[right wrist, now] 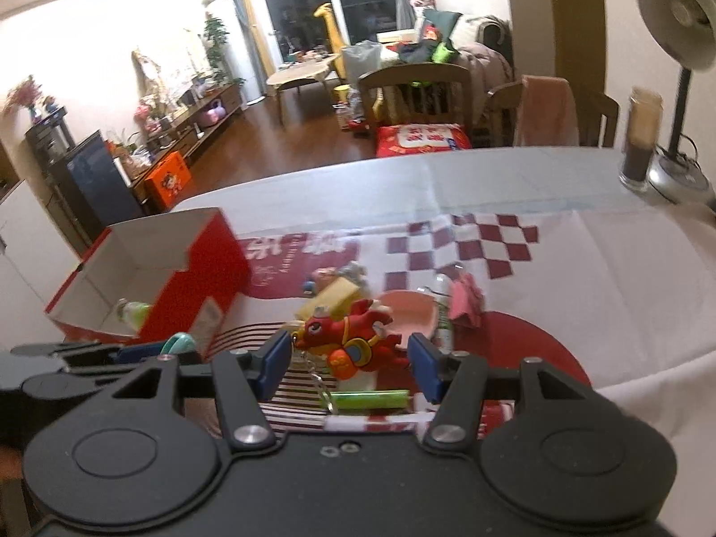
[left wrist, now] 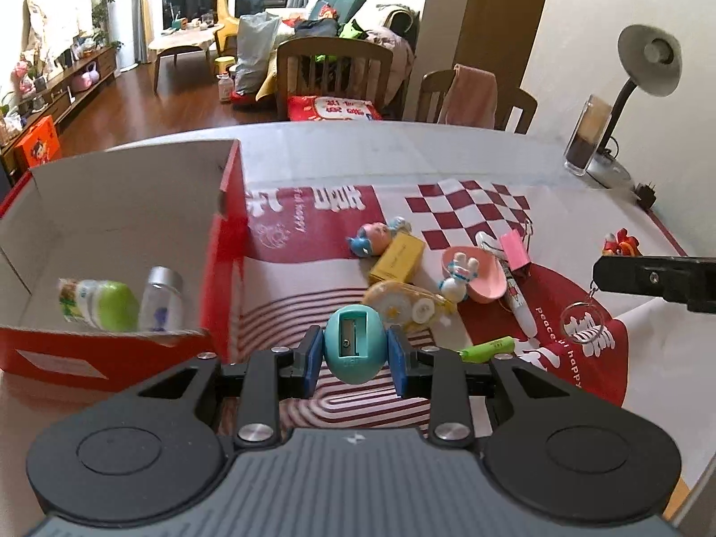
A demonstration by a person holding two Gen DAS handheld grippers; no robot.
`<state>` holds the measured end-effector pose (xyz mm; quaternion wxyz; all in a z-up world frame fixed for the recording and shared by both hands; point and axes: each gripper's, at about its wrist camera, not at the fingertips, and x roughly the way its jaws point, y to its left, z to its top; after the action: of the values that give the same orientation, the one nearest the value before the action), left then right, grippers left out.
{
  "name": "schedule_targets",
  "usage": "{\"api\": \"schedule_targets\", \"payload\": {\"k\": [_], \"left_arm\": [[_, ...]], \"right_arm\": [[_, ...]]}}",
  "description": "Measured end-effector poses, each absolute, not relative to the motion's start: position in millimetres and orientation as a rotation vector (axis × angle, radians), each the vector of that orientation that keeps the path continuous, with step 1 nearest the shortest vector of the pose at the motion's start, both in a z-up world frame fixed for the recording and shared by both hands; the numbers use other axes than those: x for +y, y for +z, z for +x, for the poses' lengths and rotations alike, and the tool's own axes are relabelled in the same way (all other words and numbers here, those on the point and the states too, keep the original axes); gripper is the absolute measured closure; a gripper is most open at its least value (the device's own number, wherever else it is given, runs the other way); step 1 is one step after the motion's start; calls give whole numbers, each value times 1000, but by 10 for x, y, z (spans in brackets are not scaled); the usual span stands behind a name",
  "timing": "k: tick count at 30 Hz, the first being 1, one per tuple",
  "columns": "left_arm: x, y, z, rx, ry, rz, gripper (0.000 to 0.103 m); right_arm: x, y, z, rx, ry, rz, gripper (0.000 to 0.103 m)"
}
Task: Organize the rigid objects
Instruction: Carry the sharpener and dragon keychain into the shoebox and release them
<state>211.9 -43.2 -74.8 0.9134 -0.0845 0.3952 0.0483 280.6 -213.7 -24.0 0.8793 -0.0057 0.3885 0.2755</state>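
My left gripper (left wrist: 354, 360) is shut on a teal egg-shaped pencil sharpener (left wrist: 353, 345), held above the mat just right of the red cardboard box (left wrist: 228, 241). The box holds a green-capped bottle (left wrist: 100, 304) and a small silver-capped jar (left wrist: 162, 302). My right gripper (right wrist: 350, 358) is shut on a red dragon keychain (right wrist: 353, 335), its ring (right wrist: 324, 391) dangling; it also shows in the left wrist view (left wrist: 620, 241). On the mat lie a doll figure (left wrist: 376, 238), a yellow box (left wrist: 397, 258), a tape dispenser (left wrist: 405, 306), a pink dish (left wrist: 474, 274) and a green tube (left wrist: 487, 348).
A pink binder clip (left wrist: 514, 248) and a pen (left wrist: 519, 302) lie right of the dish. A desk lamp (left wrist: 644, 76) and a glass jar (left wrist: 588, 136) stand at the table's far right. Wooden chairs (left wrist: 333, 71) stand behind the table.
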Motion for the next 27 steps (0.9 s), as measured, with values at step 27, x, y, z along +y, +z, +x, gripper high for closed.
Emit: {"api": "schedule_targets", "payload": {"k": [27], "left_arm": [[1763,-473,2000,806,117,-142,73]], "right_arm": [[219,-59,2646,757,745,-291,46]]}}
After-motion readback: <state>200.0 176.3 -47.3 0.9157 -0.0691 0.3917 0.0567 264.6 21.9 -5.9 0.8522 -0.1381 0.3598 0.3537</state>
